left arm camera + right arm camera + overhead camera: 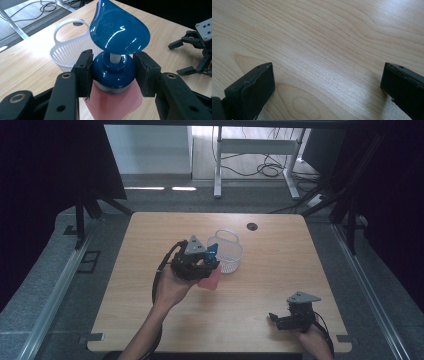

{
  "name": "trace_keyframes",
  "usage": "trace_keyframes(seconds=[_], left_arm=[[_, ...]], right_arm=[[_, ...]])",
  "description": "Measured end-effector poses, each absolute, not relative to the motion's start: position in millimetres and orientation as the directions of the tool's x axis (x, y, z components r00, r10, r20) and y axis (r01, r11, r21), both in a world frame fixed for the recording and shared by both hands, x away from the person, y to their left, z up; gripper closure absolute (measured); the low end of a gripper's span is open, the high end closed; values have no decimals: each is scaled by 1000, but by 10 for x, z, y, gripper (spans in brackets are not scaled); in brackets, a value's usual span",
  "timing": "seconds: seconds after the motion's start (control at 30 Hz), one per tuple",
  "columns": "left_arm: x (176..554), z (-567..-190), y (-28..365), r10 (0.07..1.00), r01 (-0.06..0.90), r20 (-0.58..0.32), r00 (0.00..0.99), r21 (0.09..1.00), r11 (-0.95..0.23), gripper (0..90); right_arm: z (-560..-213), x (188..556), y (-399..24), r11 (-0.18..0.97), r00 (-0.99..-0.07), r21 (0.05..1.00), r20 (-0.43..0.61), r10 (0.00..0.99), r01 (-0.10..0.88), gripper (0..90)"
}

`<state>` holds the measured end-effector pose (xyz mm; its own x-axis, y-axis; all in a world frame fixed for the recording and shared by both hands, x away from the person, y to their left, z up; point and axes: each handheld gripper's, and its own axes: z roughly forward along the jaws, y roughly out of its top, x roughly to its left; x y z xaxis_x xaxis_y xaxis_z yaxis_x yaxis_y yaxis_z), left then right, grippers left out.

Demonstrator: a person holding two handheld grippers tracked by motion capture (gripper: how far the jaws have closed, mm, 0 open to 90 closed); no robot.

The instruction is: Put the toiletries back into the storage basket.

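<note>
One pump bottle (113, 75), one white basket (66, 50). The bottle is pink with a glossy blue collar and blue pump head bearing raised letters, perhaps "OPEN". The left gripper (113, 72) clamps its collar near the table's (280, 285) centre, beside the basket. The right gripper (327, 85) gapes empty near the front-right corner.

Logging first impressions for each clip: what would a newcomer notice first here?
The left claw clamps the blue collar of a pink pump bottle beside the white basket mid-table. The right claw rests open near the table's front right edge.
</note>
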<state>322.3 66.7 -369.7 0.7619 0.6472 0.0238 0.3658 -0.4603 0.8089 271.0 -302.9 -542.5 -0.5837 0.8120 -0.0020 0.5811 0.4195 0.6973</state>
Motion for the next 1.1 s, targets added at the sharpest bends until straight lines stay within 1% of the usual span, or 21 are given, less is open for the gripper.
trace_keyframes(seconds=[0.53, 1.1], left_arm=[[3357, -3531, 605, 647, 370, 12, 762, 813, -451, 528], [3514, -3374, 487, 654, 363, 31, 756, 812, -458, 528]], right_arm=[[-5425, 2709, -3028, 419, -583, 697, -2, 812, 582, 0], [-5427, 2710, -3027, 417, -582, 699, -2, 813, 581, 0]])
